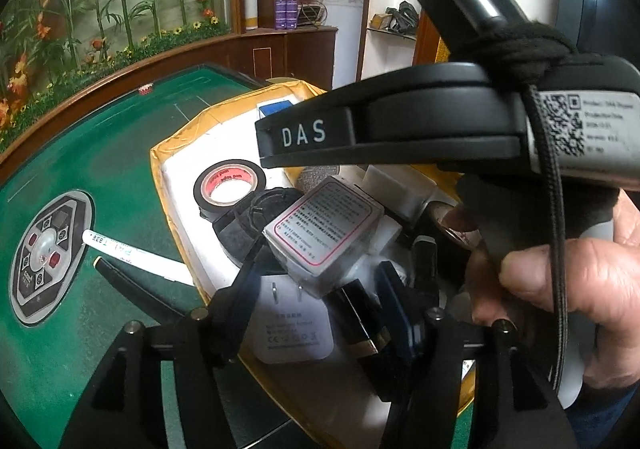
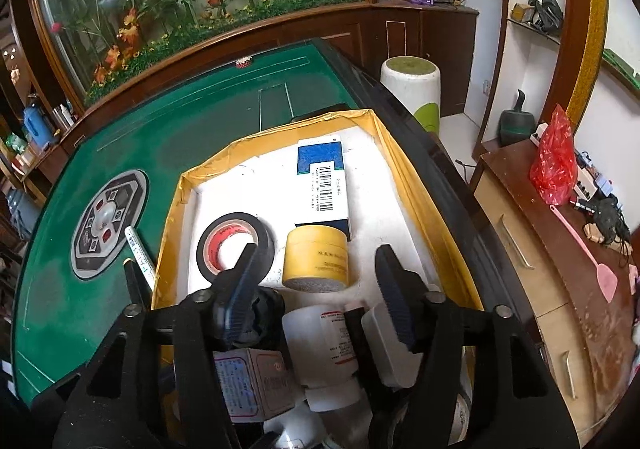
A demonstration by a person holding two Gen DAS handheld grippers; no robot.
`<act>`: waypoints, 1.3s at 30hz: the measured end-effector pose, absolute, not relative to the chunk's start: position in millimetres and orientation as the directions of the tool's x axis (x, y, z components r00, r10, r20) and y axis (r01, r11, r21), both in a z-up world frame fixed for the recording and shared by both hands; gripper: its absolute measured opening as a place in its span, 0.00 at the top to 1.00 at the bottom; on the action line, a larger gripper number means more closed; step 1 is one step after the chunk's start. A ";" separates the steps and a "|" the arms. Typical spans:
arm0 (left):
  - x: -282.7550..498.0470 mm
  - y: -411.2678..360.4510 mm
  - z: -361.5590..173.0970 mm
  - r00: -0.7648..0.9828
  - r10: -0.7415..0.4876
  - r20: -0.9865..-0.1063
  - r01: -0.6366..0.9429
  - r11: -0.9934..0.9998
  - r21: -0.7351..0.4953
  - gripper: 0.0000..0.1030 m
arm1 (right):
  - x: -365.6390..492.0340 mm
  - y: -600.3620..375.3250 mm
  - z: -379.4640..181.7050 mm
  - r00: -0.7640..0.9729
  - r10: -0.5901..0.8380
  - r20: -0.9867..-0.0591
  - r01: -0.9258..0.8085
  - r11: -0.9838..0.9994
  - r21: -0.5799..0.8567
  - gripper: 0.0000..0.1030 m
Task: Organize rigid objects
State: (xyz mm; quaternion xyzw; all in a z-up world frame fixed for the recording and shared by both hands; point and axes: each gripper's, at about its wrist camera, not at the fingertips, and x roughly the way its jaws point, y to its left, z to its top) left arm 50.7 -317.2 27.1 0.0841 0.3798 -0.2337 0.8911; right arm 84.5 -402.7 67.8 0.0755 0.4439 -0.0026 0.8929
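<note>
My left hand-held gripper (image 1: 320,281) and right hand-held gripper (image 2: 320,281) hang released over the cluttered box (image 2: 384,129), grasping nothing.

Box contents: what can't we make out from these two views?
- Left wrist: right gripper crosses the box, covering its far items.
- Left wrist: print on the white charger too small.
- Right wrist: right gripper hides the near items; white bottle label partly covered.
- Pen text unreadable.

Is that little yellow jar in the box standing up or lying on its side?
Lying on its side. The yellow jar shows its printed wall upward and a round grey end toward the camera, resting on the white floor of the box.
</note>
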 end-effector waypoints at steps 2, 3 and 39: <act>49.6 -318.2 27.2 0.607 -0.347 -0.715 0.481 0.876 -0.017 0.40 | 82.5 -401.5 68.6 0.608 0.057 -0.792 0.072 0.989 0.126 0.37; 49.2 -318.5 27.1 0.608 -0.344 -0.715 0.481 0.877 -0.013 0.38 | 81.8 -400.9 69.1 0.608 0.050 -0.793 0.074 0.990 0.120 0.37; -30.3 -246.7 40.0 0.646 -0.312 -0.696 0.491 0.869 0.067 0.22 | -100.8 -371.7 100.1 0.798 -0.104 -0.594 0.274 0.940 0.203 0.21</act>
